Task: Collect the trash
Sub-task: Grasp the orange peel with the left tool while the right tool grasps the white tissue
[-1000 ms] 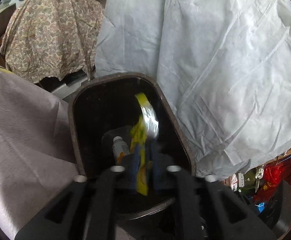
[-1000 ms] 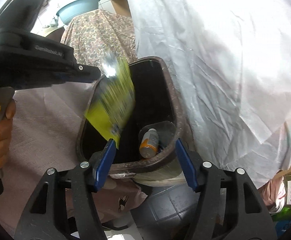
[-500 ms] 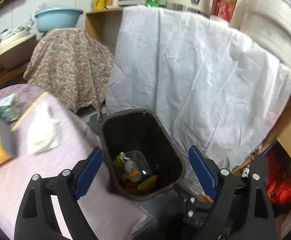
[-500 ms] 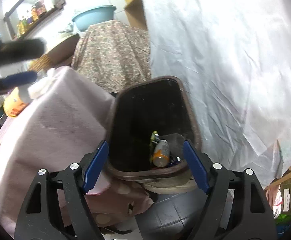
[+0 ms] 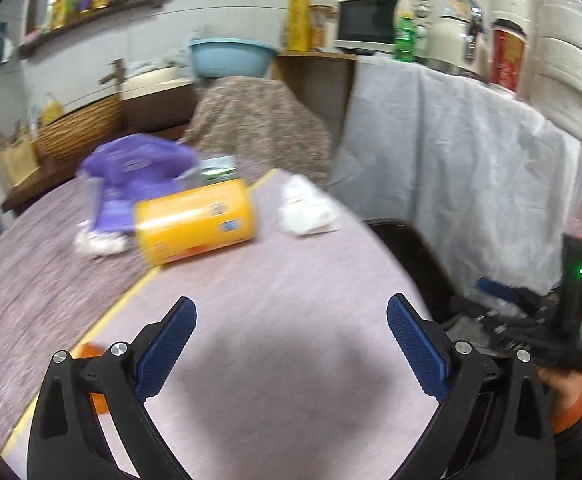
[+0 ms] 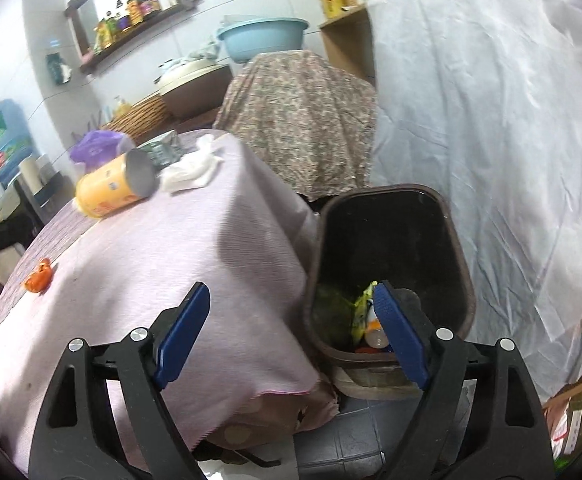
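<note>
My left fingers (image 5: 289, 322) stand wide apart over the pink cloth of the surface (image 5: 275, 360) with nothing between them; they have just been opening. My right fingers (image 6: 291, 312) are spread too, also just opened further, and they hold nothing; they hang over the near right corner of the surface, with the right pad in front of the bin's mouth.

The dark bin (image 6: 457, 248) stands on the floor just to the right of the surface, against the hanging edge of the cloth. Inside it, at the near end, lie a yellow wrapper (image 6: 361, 310), a small bottle with an orange label (image 6: 375, 330) and some darker scraps I cannot make out.

More trash lies on the surface. An orange-yellow can (image 6: 111, 188) lies on its side toward the far left, its open end facing right in the right wrist view. Just behind it, further left, is a purple plastic bag (image 5: 139, 168). A crumpled white tissue (image 5: 307, 212) sits just right of the can, near the far edge, and a green-and-white packet (image 6: 165, 150) lies behind the can and tissue. A small orange scrap (image 6: 39, 278) lies alone at the near left, well apart from the rest.

A white sheet (image 6: 491, 120) hangs to the right behind the bin, and a patterned cloth (image 6: 299, 116) covers something beyond the surface. In the left wrist view, my other hand (image 5: 567, 396) shows at the right edge.
</note>
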A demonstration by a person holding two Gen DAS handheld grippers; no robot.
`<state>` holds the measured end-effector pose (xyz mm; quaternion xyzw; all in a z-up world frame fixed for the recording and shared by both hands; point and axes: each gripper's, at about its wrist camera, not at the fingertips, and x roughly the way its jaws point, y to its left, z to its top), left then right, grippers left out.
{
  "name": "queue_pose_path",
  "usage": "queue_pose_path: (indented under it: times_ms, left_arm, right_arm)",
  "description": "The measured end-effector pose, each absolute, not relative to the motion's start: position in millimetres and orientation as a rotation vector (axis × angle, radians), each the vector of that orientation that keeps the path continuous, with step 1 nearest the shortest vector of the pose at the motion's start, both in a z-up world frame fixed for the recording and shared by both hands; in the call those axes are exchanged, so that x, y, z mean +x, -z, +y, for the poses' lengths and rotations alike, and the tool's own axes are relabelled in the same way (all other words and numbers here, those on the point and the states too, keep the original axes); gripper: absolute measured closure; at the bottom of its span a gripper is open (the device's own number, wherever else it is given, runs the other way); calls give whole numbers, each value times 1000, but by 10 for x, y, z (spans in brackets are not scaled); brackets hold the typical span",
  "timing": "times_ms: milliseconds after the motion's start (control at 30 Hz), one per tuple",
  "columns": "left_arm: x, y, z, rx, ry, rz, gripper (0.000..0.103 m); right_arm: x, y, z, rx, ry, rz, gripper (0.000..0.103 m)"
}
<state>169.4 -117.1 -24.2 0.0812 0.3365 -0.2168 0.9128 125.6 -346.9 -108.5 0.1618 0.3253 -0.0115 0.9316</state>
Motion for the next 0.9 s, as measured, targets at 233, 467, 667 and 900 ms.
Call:
queue_pose_path:
  times_ms: [233,467,667,900]
  left_arm:
    - [1726,419,-356,157,225,738,6]
    - [1906,629,-13,119,153,808,6]
    - [1934,750,-36,140,177,832,18]
    - [1914,716,63,96,194,806,63]
  right_arm:
    - [1279,934,-3215,288,-29,661,20]
    - [1328,783,-3009,252,-68,651,20]
    - [1399,692,-2848,208,-92,659,20]
    - [1646,606,-2627,143,-149,672,20]
